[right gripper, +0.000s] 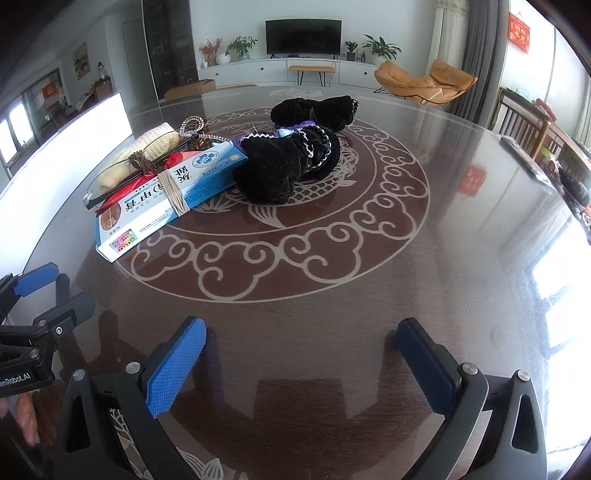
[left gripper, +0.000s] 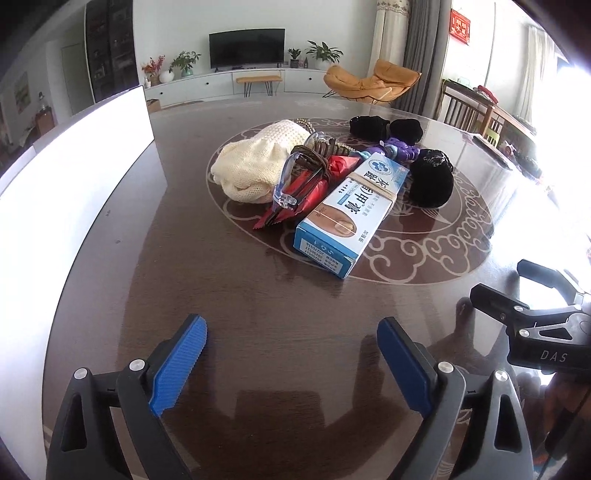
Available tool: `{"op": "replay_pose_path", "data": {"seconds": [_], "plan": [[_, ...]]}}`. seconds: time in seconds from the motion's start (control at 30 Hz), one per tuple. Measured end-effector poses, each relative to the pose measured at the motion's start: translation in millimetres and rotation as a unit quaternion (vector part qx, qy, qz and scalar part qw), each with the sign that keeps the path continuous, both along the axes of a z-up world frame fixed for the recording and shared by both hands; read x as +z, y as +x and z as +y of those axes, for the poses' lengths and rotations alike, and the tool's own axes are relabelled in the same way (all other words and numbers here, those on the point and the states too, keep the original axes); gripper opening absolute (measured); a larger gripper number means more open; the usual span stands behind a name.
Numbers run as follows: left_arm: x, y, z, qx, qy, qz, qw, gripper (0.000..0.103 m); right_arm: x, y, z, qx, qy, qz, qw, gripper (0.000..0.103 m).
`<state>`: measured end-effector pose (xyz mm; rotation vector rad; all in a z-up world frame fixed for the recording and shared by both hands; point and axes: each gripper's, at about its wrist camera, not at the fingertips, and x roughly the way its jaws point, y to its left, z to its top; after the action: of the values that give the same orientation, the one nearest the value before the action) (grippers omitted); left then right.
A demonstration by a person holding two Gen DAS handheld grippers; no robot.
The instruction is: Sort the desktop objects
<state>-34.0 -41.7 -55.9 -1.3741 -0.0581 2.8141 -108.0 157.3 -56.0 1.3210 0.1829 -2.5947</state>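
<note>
Evidently pre-grasp: left tongs (left gripper: 291,363) and right tongs (right gripper: 301,363) both spread, empty, short of the bench (left gripper: 258,314) pile; next, reach for the blue box (left gripper: 351,206)

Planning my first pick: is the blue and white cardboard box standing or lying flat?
Lying flat: the blue and white cardboard box rests lengthwise on its long face.

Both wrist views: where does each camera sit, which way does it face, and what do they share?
Left wrist: on the left gripper, looking down across the table at the pile; the right gripper shows at right.
Right wrist: on the right gripper, facing likewise; the left gripper shows at left.
Shared: blue box, black velvet pouch, television.
</note>
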Motion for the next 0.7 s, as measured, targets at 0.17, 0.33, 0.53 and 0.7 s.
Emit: {"op": "replay_pose_path", "data": {"seconds": [0.17, 0.33, 0.53, 0.7], "plan": [[-1.1, -1.3, 2.7, -0.009, -0.002, -0.006, 0.9999, 0.102, 0.0, 0.1, 0.1, 0.000, 0.000, 0.000, 1.000, 0.103], [-2.6, -3.0, 5.9, -0.009, -0.013, -0.010, 0.9998, 0.102, 0.1, 0.1, 0.0, 0.000, 0.000, 0.000, 1.000, 0.103], [-2.8, -2.2, 5.8, -0.008, -0.018, -0.011, 0.9998, 0.102, 0.1, 0.1, -0.1, 0.000, 0.000, 0.000, 1.000, 0.103], [-2.7, -2.0, 5.6, -0.007, -0.018, -0.011, 0.9997, 0.102, 0.3, 0.2, -0.1, 0.000, 0.000, 0.000, 1.000, 0.103]]}}
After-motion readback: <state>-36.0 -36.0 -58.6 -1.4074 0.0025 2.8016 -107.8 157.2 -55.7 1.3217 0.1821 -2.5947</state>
